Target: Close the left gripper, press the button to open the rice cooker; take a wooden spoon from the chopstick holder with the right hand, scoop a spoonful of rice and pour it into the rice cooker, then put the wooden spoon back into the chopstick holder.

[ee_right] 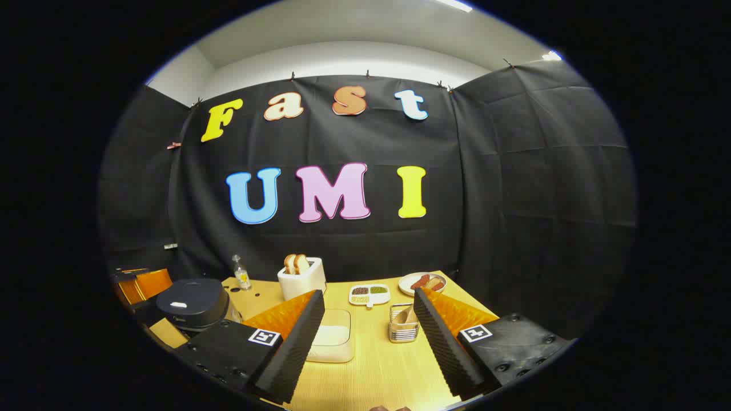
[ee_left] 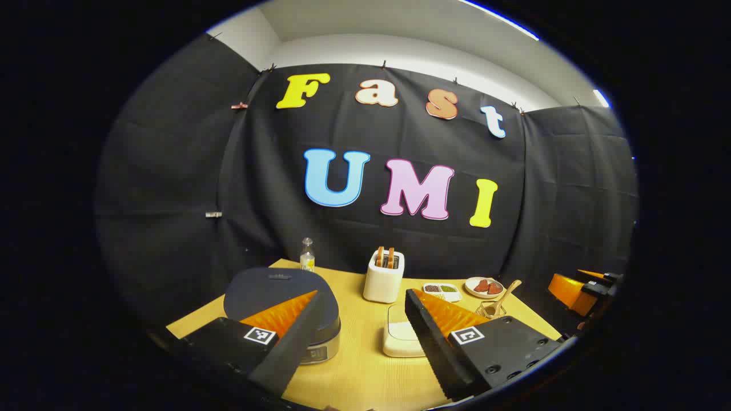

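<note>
The dark-lidded rice cooker (ee_left: 280, 294) sits shut at the table's left, right behind my left finger; it also stands at the left in the right gripper view (ee_right: 191, 302). My left gripper (ee_left: 365, 331) is open above the table, nothing between its fingers. A wooden spoon (ee_left: 505, 294) leans in the wire chopstick holder (ee_left: 490, 310) to the right. My right gripper (ee_right: 368, 337) is open too, with the chopstick holder (ee_right: 404, 330) and its spoon (ee_right: 406, 315) just ahead between its fingers. A white container of rice (ee_right: 331, 342) lies by its left finger and in the left gripper view (ee_left: 400, 337).
A white toaster with bread (ee_left: 384, 277) stands mid-table, a small bottle (ee_left: 307, 255) behind the cooker. A divided condiment dish (ee_right: 369, 294) and a plate of food (ee_right: 422, 282) lie at the back right. The other gripper (ee_left: 582, 288) shows at the far right edge.
</note>
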Demonstrator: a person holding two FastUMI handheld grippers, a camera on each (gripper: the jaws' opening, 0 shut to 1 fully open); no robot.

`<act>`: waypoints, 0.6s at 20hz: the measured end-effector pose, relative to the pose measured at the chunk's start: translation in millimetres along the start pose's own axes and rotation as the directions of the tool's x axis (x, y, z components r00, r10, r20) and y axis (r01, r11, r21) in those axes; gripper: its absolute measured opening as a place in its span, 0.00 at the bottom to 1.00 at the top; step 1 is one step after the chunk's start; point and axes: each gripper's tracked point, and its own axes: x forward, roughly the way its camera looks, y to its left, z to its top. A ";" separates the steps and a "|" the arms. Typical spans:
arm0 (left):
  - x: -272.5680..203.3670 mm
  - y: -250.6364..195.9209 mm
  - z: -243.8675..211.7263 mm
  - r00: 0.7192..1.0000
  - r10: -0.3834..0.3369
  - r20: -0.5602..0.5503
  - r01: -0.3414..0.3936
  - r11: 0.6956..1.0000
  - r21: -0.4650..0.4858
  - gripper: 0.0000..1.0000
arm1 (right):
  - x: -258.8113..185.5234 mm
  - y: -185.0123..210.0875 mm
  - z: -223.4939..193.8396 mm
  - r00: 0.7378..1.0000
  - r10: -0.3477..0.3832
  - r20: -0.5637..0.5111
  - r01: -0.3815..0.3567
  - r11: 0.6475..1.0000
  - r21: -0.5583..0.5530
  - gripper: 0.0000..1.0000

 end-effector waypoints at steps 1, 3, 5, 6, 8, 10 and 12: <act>-1.4 1.1 -4.5 1.000 0.005 -0.011 -0.005 1.000 -0.011 0.95 | 0.7 3.9 -0.5 1.000 0.012 -0.004 -0.012 1.000 -0.001 0.98; -3.2 1.4 -12.2 0.999 0.013 -0.031 -0.014 1.000 -0.014 0.96 | 1.7 10.5 -1.4 0.999 0.032 -0.007 -0.032 0.999 -0.006 0.98; -3.9 1.0 -13.2 0.999 0.015 -0.036 -0.015 1.000 -0.005 0.96 | 4.7 15.7 -2.0 0.999 0.051 -0.007 -0.051 0.999 -0.013 0.98; -3.1 -0.3 -10.7 0.999 0.012 -0.033 -0.012 1.000 0.000 0.96 | 4.9 18.2 -2.3 0.998 0.058 -0.007 -0.058 0.998 -0.019 0.98; -1.0 -3.6 -8.0 1.000 0.001 -0.024 -0.001 1.000 0.016 0.96 | 5.5 19.7 -3.0 0.998 0.064 -0.006 -0.064 0.997 -0.033 0.98; 0.9 -5.5 -6.5 1.000 -0.006 -0.017 0.007 0.999 0.035 0.96 | 5.7 16.2 -4.4 0.998 0.058 -0.009 -0.059 0.998 -0.034 0.98; 3.4 -9.2 -6.0 1.000 -0.019 -0.013 0.020 0.999 0.045 0.96 | 6.0 11.9 -7.9 0.999 0.044 -0.015 -0.045 0.999 -0.029 0.98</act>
